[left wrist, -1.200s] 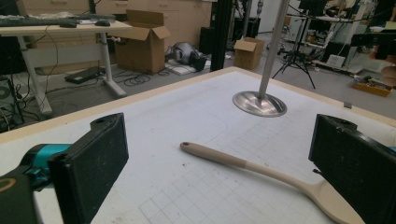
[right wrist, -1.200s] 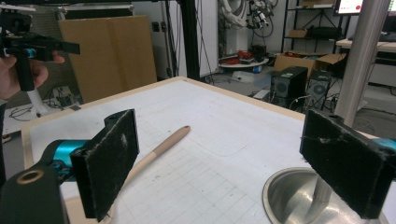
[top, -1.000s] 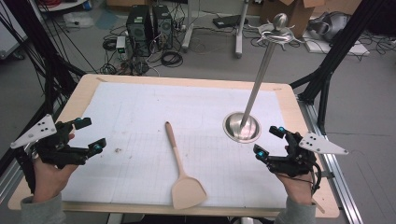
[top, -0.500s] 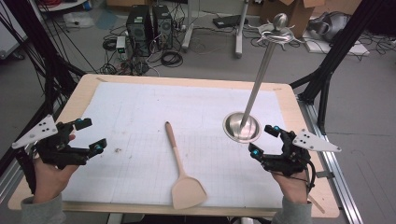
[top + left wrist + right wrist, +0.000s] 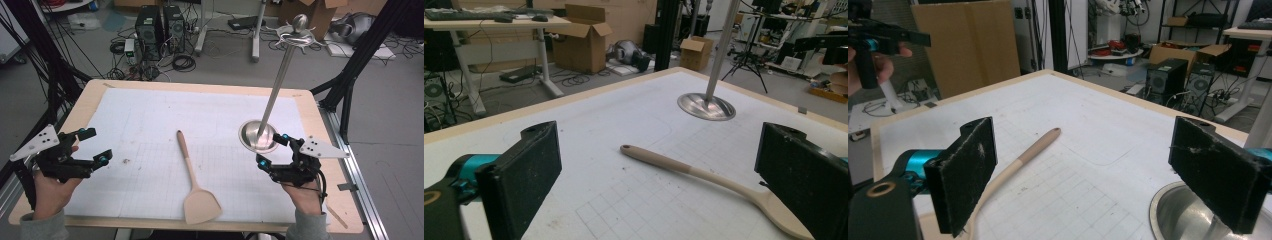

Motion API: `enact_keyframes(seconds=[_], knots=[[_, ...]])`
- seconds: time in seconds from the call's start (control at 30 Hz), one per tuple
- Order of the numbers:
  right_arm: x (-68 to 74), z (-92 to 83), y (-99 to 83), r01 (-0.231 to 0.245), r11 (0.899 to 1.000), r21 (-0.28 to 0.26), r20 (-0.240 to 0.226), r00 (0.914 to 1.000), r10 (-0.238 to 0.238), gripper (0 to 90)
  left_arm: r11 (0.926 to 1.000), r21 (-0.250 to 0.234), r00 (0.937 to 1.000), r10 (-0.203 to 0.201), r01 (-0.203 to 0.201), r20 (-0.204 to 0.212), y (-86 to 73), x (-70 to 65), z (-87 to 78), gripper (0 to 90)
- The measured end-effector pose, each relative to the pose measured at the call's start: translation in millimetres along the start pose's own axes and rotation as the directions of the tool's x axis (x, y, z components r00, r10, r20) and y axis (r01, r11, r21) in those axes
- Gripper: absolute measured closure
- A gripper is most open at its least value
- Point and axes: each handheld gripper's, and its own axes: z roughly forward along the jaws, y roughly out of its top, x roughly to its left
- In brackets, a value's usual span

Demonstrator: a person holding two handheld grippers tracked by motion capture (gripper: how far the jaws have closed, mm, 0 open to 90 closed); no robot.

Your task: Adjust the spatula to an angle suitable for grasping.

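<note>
**Both grippers released, spatula lying between them**

On the left of the high view, the left gripper (image 5: 91,146) sits in a hand (image 5: 50,187) over the near left corner of the surface (image 5: 90,90). Its fingers (image 5: 521,175) are spread wide and grasp nothing.

The spatula (image 5: 192,182) lies flat on the white gridded sheet (image 5: 150,120) near the middle of the surface, well apart from both grippers. Its handle end points away from the person and its broad blade lies near the front edge. In the left gripper view the spatula (image 5: 704,175) shows between the fingers, farther off on the sheet.

Right of the spatula stands a steel stand (image 5: 272,107): a round base with a tall thin pole rising from it.

The right gripper (image 5: 272,150) is held just beside the base, at its near edge; its fingers (image 5: 1215,170) are also spread wide and empty.

No brand, label or writing can be read on any of these things.
</note>
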Motion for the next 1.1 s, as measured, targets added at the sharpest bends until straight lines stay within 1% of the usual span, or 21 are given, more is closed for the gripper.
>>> enact_keyframes(seconds=[0.27,0.33,0.43,0.57,0.7,0.83,1.1], knots=[[5.3,12.2,-0.4,0.014,1.000,0.020,-0.011,0.9998,-0.014,11.1,1.0000,0.008,1.0000,-0.001,0.001,-0.001,-2.0,-0.2,0.4,5.1],[6.1,15.6,-0.5,0.026,0.999,0.020,-0.015,0.9996,-0.025,11.2,1.0000,0.009,1.0000,-0.001,0.001,-0.002,-2.0,-0.4,0.2,5.2],[7.9,20.0,-1.0,0.029,0.999,0.031,-0.026,0.9993,-0.028,14.4,1.0000,0.007,1.0000,-0.002,0.002,-0.003,-2.3,-0.9,-0.5,5.1],[8.8,24.5,-1.6,0.019,0.999,0.042,-0.034,0.9993,-0.018,14.4,0.9999,0.014,1.0000,-0.001,0.001,-0.003,-3.1,-0.7,-0.9,5.2],[10.2,33.1,-3.0,0.027,0.998,0.065,-0.045,0.9987,-0.024,14.9,0.9999,0.016,1.0000,-0.003,0.003,-0.006,-4.1,-0.9,-1.8,5.2],[12.3,39.3,-3.8,0.033,0.997,0.074,-0.054,0.9981,-0.029,15.5,0.9998,0.018,0.9999,-0.006,0.006,-0.012,-4.6,-0.8,-3.7,5.2],[16.6,51.7,-5.7,0.043,0.994,0.101,-0.083,0.9959,-0.035,22.6,0.9997,0.023,0.9999,-0.004,0.004,-0.013,-5.4,-0.8,-4.6,5.2]])
